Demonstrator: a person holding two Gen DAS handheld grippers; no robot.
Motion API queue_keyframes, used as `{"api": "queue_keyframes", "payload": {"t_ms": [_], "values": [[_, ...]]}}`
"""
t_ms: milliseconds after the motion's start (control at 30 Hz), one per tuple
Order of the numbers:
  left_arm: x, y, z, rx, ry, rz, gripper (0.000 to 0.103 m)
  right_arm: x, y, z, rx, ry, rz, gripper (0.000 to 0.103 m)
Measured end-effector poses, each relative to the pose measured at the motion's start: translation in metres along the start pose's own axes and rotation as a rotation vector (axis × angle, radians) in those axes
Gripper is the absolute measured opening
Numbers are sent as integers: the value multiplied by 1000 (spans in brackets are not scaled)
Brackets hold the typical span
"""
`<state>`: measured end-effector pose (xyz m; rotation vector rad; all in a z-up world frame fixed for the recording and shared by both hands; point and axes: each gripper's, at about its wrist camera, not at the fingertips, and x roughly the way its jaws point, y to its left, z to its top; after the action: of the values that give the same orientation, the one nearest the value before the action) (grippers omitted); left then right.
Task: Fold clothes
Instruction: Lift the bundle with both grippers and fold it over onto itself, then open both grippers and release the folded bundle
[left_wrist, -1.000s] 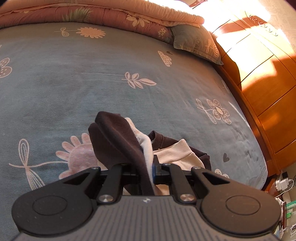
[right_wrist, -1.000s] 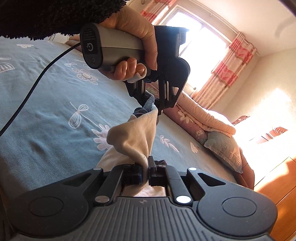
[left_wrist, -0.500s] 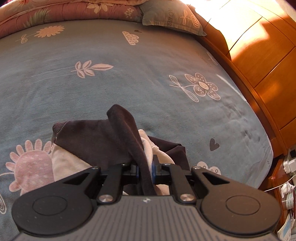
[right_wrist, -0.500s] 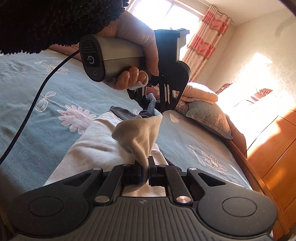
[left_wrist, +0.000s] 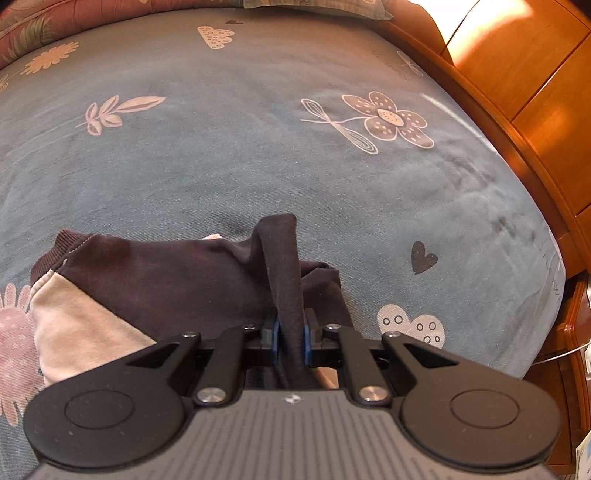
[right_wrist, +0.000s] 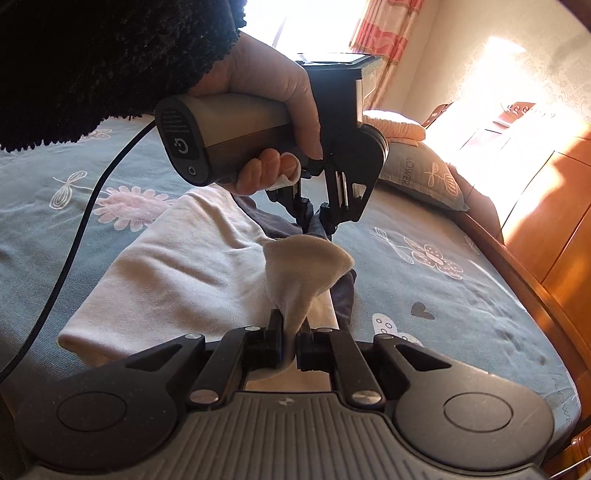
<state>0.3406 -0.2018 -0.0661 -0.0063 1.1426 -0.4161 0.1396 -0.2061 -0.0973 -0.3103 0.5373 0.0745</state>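
So the biggest thing here is the bed, covered in a blue-grey sheet with flower, leaf, cloud and heart prints. An orange wooden cabinet runs right along its far side, with sun hitting it, and pink patterned curtains hang by a bright window. Up at the head end there's a folded pink quilt and a grey pillow with a flower print.

The garment lies mostly flat on the sheet near the bed's edge. It's cream with a dark brown panel and a ribbed dark cuff.

A hand in a fuzzy black sleeve carries the left gripper, a black cable trailing off its handle. Its jaws are pinched on a fold of the dark fabric, which stands up between the blue pads.

The right gripper is clamped on a bunched peak of the cream fabric, just beside the left 1. Both pinched bits sit lifted slightly above the rest of the cloth.
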Motion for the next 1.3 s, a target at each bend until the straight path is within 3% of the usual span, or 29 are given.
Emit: {"api": "queue_keyframes", "payload": {"t_ms": [367,633,767,867,967,1033,1100,1133,1167,1200,1300], "values": [[30,-21,-1,23,26,-57,10,11,-15,-13,121,81,83,12],[-5,-5,3,7,-50,-124,11,21,-57,-40,457,148,273,24],[-34,24,-9,20,-96,-119,13,23,-85,-54,646,117,391,29],[-51,49,-31,43,-113,-92,17,31,-103,-63,761,99,505,39],[-63,76,-62,43,-118,-68,19,40,-117,-73,879,81,636,56],[-67,90,-80,33,-119,-73,21,46,-123,-77,925,77,677,61],[-70,100,-95,18,-120,-93,23,51,-127,-80,958,83,690,61],[-71,104,-101,12,-124,-99,24,54,-129,-81,969,90,688,56],[-71,107,-105,9,-128,-106,27,56,-130,-81,973,100,676,47],[-72,109,-108,6,-131,-114,29,58,-131,-81,972,111,659,20],[-73,112,-114,3,-142,-138,32,55,-133,-77,950,115,629,18]]}}
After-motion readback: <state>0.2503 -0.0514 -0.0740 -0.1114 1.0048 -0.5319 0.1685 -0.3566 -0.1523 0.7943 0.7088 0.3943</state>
